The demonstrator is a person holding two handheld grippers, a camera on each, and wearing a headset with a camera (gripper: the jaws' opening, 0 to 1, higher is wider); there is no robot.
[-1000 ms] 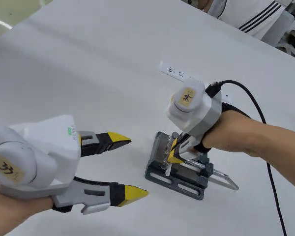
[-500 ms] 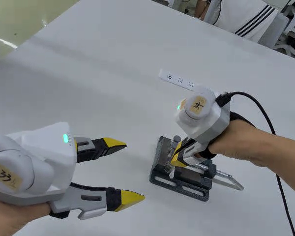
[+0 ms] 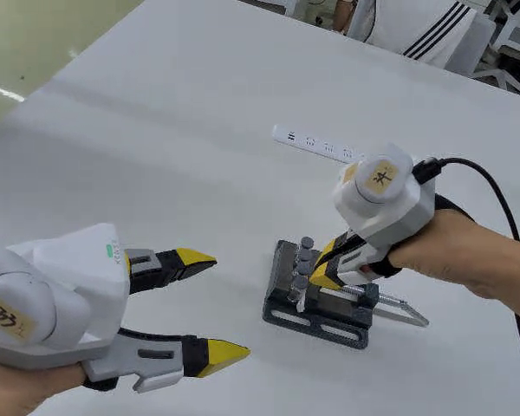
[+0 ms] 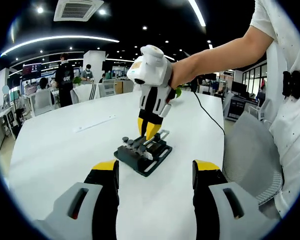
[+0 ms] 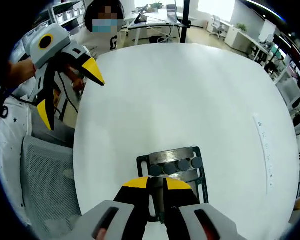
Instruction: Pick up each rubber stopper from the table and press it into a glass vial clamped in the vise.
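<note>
The white worktop (image 3: 156, 130) lies bare and open from the vise (image 3: 316, 316) out to its left and far edges; a power strip (image 3: 316, 143) lies flat between the vise and the far edge. The vise stands well in from those edges; four grey stoppers (image 5: 174, 166) sit in a row in its clamp (the vials beneath are hard to make out). The right gripper (image 3: 328, 276) hangs just over the vise, fingers closed together with nothing seen between them; the left gripper (image 3: 210, 305) hovers toward the near edge, well apart from the vise, fingers spread wide and empty. A mesh chair (image 4: 252, 155) stands off the worktop's edge; ceiling lights (image 4: 55, 39) glow overhead.
</note>
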